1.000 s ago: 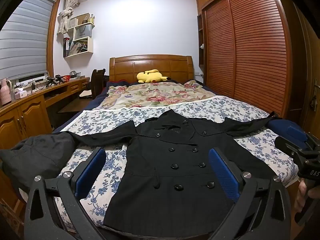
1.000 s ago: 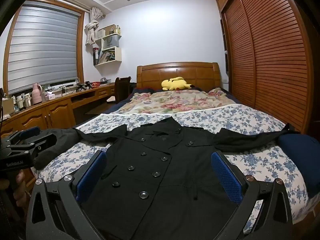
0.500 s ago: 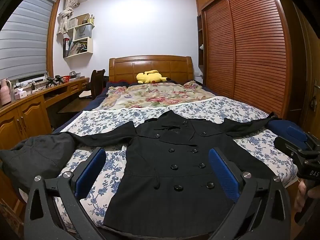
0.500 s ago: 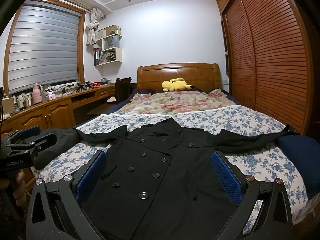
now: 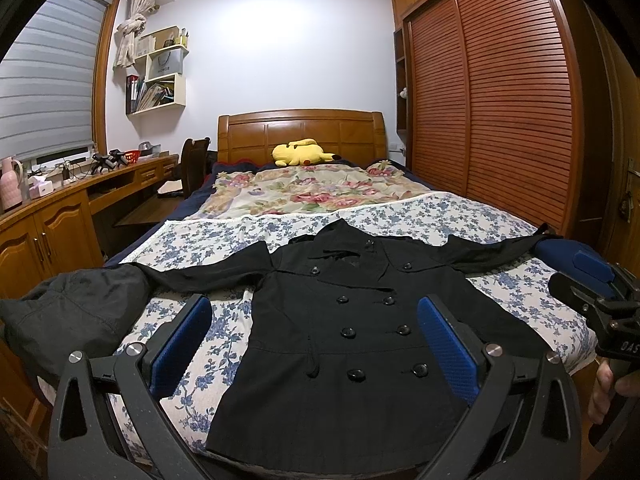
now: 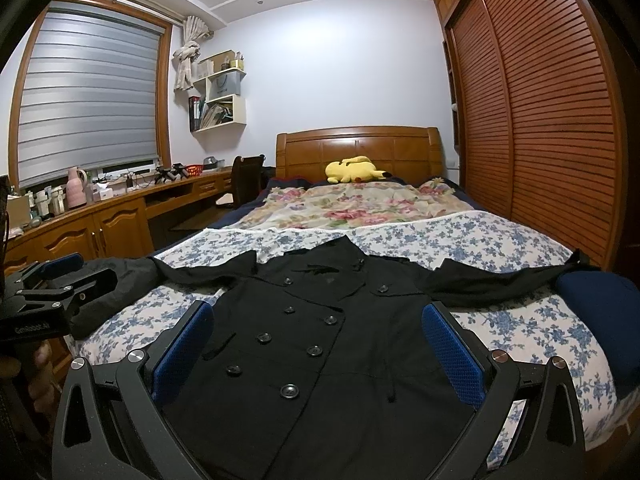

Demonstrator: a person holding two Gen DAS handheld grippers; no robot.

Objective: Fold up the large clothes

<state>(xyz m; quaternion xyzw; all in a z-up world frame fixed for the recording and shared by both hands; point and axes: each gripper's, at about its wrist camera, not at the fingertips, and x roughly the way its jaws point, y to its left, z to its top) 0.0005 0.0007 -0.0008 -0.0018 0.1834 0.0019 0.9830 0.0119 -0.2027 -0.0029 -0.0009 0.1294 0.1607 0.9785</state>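
From the left wrist view, the black double-breasted coat point(image 5: 352, 320) lies face up on the bed point(image 5: 520, 280), straight ahead at twelve o'clock of the left gripper point(image 5: 312, 344), whose jaws stand wide and hold nothing. The coat's long axis runs from the hem at six o'clock, nearest the jaws, to the collar at twelve; its sleeves stretch out crosswise towards nine and three. The left sleeve point(image 5: 208, 272) ends by a crumpled dark garment point(image 5: 76, 312) at nine o'clock. The right gripper point(image 5: 592, 292) shows at three o'clock, near the other cuff.

From the right wrist view, the right gripper point(image 6: 320, 348) hangs over the coat's point(image 6: 312, 344) lower half, jaws wide and empty, with the right sleeve point(image 6: 492, 284) running to two o'clock, up to a navy cushion point(image 6: 600, 312). The left gripper point(image 6: 52, 292) sits at nine o'clock. I judge each hand is nearer its own sleeve, so a sleeve fold inward looks the likely start.

The blue-flowered sheet point(image 6: 460, 240) gives a flat, soft surface; beyond lie a rose-print quilt point(image 6: 360, 204), a yellow plush toy point(image 6: 354, 170) by the wooden headboard point(image 6: 360, 144), a louvred wardrobe point(image 6: 540, 120) at three and a table point(image 6: 120, 204) under the window at ten.
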